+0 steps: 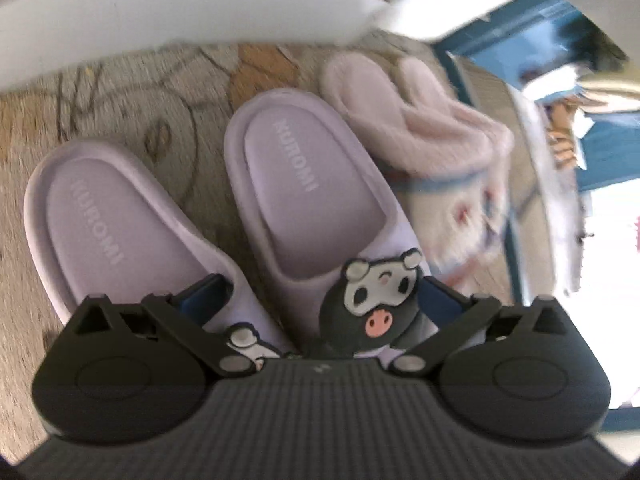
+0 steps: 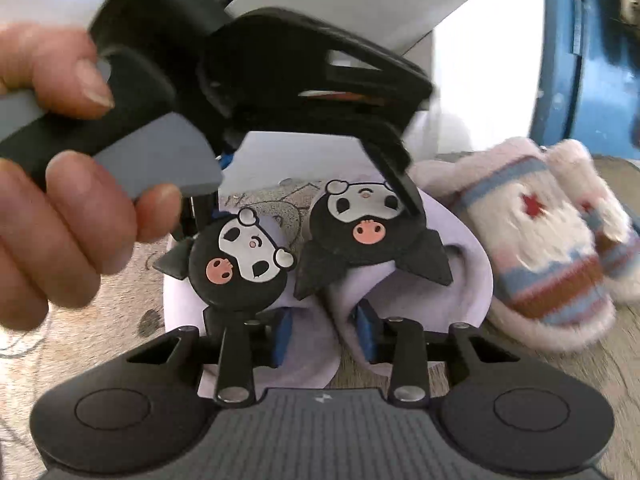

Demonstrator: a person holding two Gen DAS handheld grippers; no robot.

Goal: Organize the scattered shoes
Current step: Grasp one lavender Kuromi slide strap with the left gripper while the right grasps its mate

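Right tool (image 2: 322, 338) has its blue pads pinching the adjoining toe edges of both purple slippers (image 2: 384, 280); left tool (image 1: 320, 304) straddles the pair's toes, jaws wide, gripping nothing. Pair lies on the patterned rug (image 1: 120, 92), left of the fuzzy slippers (image 2: 552, 232). Advise keeping both toes level and together while shifting.

lilac slippers (image 1: 280, 184): smooth, matt foam-like rubber
cartoon charms (image 2: 236, 256): matt moulded rubber
fluffy slippers (image 2: 544, 240), at 3 o'clock of the lilac pair: fuzzy plush, knitted striped tops
rug (image 1: 132, 100): short rough woven pile
right tool (image 2: 320, 334): matt black plastic, blue rubbery pads
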